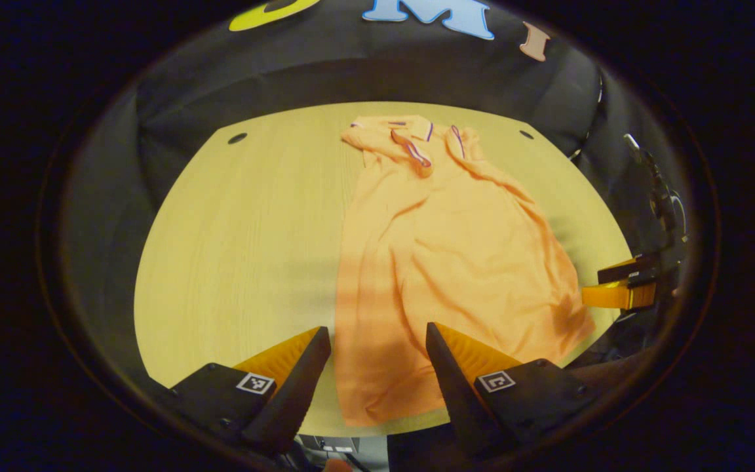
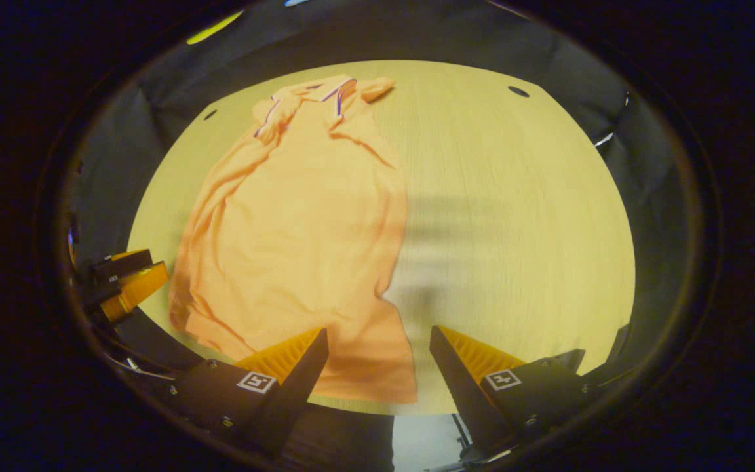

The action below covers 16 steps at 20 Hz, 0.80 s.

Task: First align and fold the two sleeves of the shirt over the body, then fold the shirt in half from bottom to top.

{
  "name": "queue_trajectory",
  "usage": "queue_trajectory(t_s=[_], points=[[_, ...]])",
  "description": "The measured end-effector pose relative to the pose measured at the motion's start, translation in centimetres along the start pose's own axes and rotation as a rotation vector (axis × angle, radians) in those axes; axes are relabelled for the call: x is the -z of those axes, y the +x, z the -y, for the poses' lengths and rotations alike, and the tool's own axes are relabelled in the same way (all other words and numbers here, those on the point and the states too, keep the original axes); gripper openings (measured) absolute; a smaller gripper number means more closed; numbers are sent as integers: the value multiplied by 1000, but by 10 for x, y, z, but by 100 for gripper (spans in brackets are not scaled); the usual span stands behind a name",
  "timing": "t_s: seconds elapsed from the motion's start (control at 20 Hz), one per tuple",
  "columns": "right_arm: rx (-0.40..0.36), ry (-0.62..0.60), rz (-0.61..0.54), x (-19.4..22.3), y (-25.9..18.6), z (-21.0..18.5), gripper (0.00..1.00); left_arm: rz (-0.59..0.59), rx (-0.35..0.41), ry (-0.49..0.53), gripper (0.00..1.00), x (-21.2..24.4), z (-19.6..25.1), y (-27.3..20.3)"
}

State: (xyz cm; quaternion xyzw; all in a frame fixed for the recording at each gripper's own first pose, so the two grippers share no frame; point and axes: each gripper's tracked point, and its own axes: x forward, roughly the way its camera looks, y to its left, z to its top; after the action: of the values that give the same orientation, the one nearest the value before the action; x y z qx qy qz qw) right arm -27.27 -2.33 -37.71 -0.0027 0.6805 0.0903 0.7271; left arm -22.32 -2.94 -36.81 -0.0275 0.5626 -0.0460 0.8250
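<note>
The orange polo shirt (image 1: 443,262) lies lengthwise on the wooden table (image 1: 246,242), collar at the frame's top, hem at the near edge. The left gripper (image 1: 377,341) hangs spread wide over the hem, holding nothing. The right gripper (image 2: 379,341) gapes likewise above the hem's corner; bare tabletop fills the right half of its view.

Orange polo shirt (image 1: 443,262) lies flat on the wooden table (image 1: 240,249), collar at the far edge, hem at the near edge. Collar and sleeve cuffs carry dark striped trim. Both sleeves lie folded in over the body. Fabric is lightly wrinkled. Bottom half is not yet folded up.
</note>
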Motion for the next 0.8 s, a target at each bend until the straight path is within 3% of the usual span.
queue_trajectory(t_s=[0.35,0.8], points=[[39,-56,-156,33,25,-8,99,-192,-52,-6,95,54,-11,21],[68,-50,-239,31,25,-8,99,-271,-63,-23,98,51,-9,22]])
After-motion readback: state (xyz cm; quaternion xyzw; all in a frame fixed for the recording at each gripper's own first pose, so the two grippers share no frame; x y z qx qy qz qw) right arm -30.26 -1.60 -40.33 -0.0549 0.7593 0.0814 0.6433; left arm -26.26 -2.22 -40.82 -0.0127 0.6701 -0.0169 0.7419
